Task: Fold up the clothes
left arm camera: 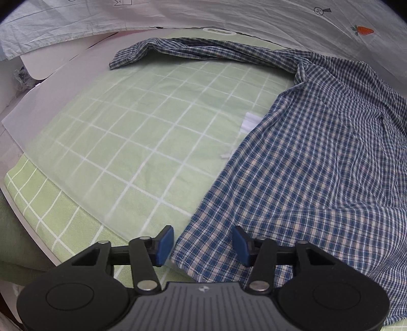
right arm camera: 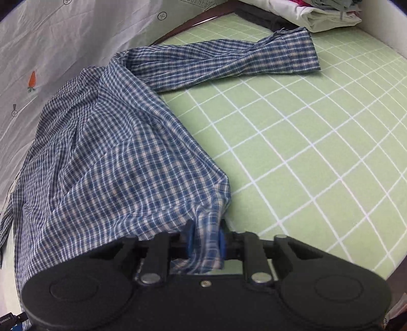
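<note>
The checked shirt [right arm camera: 106, 152] lies spread on the green gridded sheet [right arm camera: 318, 152], its body bunched toward nine o'clock in the right wrist view and one long sleeve [right arm camera: 229, 61] trailing off toward one o'clock, near the stack of folded laundry [right arm camera: 328, 17] at the far corner. In the left wrist view the same shirt fills the three o'clock side, with the other sleeve [left arm camera: 157, 48] stretched along the top toward eleven o'clock.

The right gripper [right arm camera: 205, 244] is clamped on a gathered corner of the hem, cloth pinched up between its blue pads. The left gripper [left arm camera: 202, 245] has its jaws apart, the other hem corner lying between them but the pads not visibly pressing it (so no grip there yet, as far as can be seen).

This looks like thin woven cotton: light, limp, no stiffness of its own, so it will sag and drape from wherever it is held and drag its loose sleeves along. It should not slip much once pinched through a doubled hem. The best holds are probably the two hem corners, taken together to keep the edge taut, then the shoulders by the sleeve seams
</note>
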### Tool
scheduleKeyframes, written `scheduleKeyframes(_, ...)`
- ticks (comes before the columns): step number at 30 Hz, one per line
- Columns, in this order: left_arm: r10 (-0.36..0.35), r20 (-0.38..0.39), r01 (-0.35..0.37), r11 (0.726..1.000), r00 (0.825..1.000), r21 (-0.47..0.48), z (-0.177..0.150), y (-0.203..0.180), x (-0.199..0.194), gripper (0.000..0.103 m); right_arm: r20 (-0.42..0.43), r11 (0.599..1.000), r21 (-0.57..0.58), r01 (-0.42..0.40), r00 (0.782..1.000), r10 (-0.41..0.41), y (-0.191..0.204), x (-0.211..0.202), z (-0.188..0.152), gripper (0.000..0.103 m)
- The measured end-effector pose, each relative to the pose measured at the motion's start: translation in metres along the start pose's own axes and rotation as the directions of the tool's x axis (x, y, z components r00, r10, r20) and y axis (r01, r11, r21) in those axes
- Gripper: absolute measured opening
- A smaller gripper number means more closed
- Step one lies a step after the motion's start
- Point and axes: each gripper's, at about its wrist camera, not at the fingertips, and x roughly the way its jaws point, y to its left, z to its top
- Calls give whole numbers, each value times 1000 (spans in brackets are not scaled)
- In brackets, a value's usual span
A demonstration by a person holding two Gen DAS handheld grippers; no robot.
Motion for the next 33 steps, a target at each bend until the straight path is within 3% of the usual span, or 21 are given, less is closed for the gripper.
scheduleKeyframes(1,-7,7,7,1000,1000,-1,0,0,-1,1,6,1000,-13,-1,1000,1,1,-2,-1,7)
scheduleKeyframes(11,-5,71,14,993,997,-116,-11,19,-41,1,32,978,-208,27,999,-20,4,-48,-25,4)
scheduleKeyframes(14,38,54,-34,997,998,-68,-21,14,-41,2,-7,960,-276,46,999,-50,6,-44,-37,5)
scheduleKeyframes(17,71,37,-70,997,997,-40,-23,8,-40,7,-24,946,-316,70,996,-81,8,-36,-39,13)
scheduleKeyframes(19,60,51,-57,997,997,-46,-21,4,-48,30,-4,942,-327,77,997,-83,9,-38,-36,33)
scheduleKeyframes(22,56,91,-55,998,994,-22,-18,-10,-62,51,37,939,-337,74,997,-66,9,-43,-30,41)
scheduleKeyframes(24,52,112,-53,999,992,9,-13,-26,-68,59,58,940,-332,74,997,-58,7,-44,-24,47)
scheduleKeyframes(26,25,124,-31,999,992,42,-9,-41,-71,62,83,942,-326,75,995,-51,6,-44,-19,51)
scheduleKeyframes(28,-9,119,0,997,993,77,-5,-59,-69,69,103,945,-317,83,993,-53,3,-44,-15,62)
scheduleKeyframes(33,-68,58,57,983,996,172,-2,-104,-52,72,135,963,-253,96,989,-63,-10,-35,2,81)
